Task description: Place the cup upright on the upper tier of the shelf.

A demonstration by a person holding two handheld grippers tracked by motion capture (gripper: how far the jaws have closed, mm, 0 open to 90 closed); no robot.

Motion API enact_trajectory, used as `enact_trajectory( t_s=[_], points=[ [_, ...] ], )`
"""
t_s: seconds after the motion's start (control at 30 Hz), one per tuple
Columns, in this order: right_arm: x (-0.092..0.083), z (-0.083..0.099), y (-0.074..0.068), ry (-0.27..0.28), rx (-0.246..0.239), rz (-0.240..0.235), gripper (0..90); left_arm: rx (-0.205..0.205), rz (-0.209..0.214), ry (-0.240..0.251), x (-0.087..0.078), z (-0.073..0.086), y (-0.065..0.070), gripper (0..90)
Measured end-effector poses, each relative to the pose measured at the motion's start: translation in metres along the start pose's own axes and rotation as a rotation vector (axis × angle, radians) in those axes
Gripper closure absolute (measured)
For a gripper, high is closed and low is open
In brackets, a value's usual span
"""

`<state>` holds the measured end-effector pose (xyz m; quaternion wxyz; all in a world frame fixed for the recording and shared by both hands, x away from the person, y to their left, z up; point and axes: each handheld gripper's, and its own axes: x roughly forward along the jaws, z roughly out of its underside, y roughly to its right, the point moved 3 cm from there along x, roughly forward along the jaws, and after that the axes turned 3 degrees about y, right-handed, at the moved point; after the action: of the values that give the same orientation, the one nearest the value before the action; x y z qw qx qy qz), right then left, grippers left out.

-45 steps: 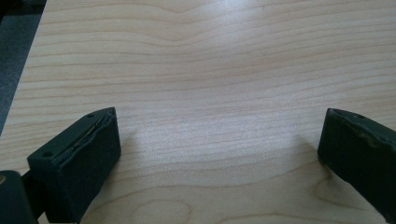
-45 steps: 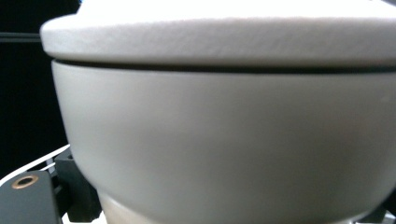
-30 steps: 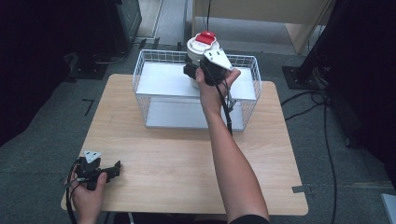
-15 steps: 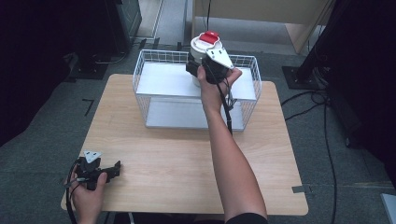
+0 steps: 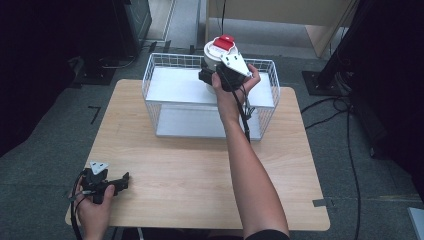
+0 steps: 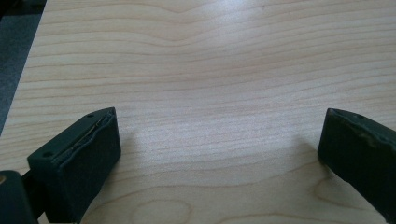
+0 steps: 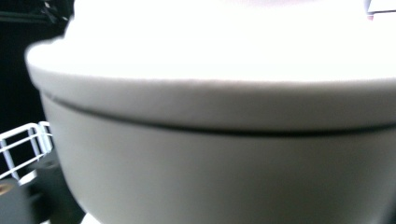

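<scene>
A white round container (image 5: 214, 59) with a red lid (image 5: 223, 42) is held at the far rim of the white wire basket (image 5: 160, 80). My right gripper (image 5: 209, 76) is shut on it from the near side, with the hand wrapped around the grip. In the right gripper view the container's pale wall (image 7: 224, 158) is very close, and one black jaw shows at the bottom left. My left gripper (image 5: 122, 181) rests at the front left of the wooden table (image 5: 190, 170). It is open, with nothing but bare wood (image 6: 210, 70) between its fingers (image 6: 79, 158).
The basket stands at the back middle of the table and has a white shelf (image 5: 180, 87) inside; its wire edge (image 7: 23, 144) shows in the right gripper view. Dark stands and cables (image 5: 350, 125) lie on the floor around the table.
The right gripper and the container have shifted slightly farther back and to the right over the basket's rear. The left gripper has stayed put.
</scene>
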<state>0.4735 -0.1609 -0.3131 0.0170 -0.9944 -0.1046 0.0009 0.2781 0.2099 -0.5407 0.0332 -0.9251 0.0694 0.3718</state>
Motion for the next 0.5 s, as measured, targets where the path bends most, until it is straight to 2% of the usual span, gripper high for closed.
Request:
enact_trajectory(
  t_s=[0.2, 0.5],
  points=[
    [-0.004, -0.001, 0.0, -0.015, 0.019, -0.058, 0.0, 0.0, 0.0, 0.0, 0.0, 0.0, 0.0, 0.0],
    [-0.016, 0.007, 0.003, -0.026, -0.017, -0.072, 0.0, 0.001, 0.0, -0.001, 0.0, 0.0, 0.0, 0.0]
  ],
)
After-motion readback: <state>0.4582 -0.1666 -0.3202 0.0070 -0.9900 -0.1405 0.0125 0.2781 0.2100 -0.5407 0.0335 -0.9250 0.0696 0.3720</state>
